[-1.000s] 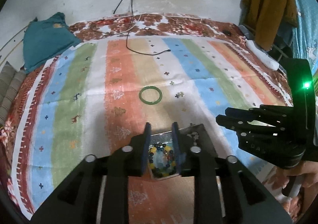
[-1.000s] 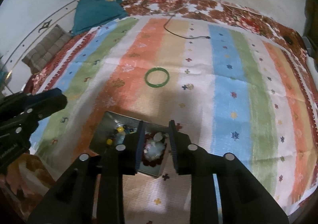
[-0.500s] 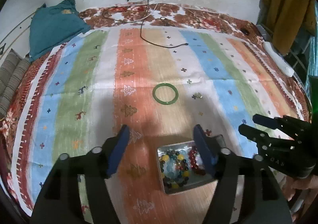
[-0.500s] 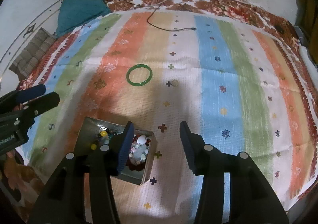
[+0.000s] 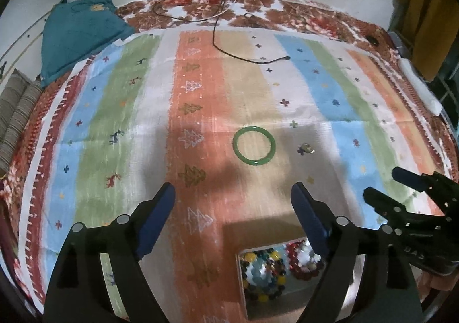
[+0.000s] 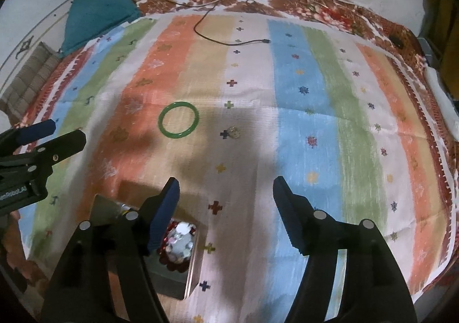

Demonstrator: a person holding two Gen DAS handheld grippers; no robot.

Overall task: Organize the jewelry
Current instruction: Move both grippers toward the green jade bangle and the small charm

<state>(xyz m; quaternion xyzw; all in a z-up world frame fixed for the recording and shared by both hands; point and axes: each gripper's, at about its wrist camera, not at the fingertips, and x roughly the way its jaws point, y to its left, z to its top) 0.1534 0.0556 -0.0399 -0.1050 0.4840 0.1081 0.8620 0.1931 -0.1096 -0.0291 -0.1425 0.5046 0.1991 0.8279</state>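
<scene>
Your left gripper (image 5: 232,202) has just been opening and now stands spread wide, with nothing between its blue pads. In the left wrist view the green bangle (image 5: 254,146) lies flat on the cloth just above the centre of the frame, beyond the fingertips and apart from them. A small ring-like trinket (image 5: 306,148) sits to the right of the bangle, too small to make out further. The metal tray (image 5: 242,280) is at the bottom of that frame, right of centre, partly behind your right-hand finger; it holds a multicoloured bead bracelet (image 5: 262,277) and a red bead bracelet (image 5: 302,262) side by side.

Your right gripper (image 6: 225,202) has also just been opening and is spread, pinching nothing. In the right wrist view the bangle (image 6: 178,119) lies up and to the left of the fingertips, the trinket (image 6: 233,132) nearer the centre, and the tray (image 6: 189,280) sits at lower left, under the left finger. The other gripper shows at the left edge.

Everything rests on a striped cloth (image 5: 200,122) in orange, green, blue, tan and white, laid over a red floral spread (image 5: 287,16). A black cable (image 5: 229,50) trails onto it from the pale wall at the top, and a teal garment (image 5: 74,33) lies at upper left.
</scene>
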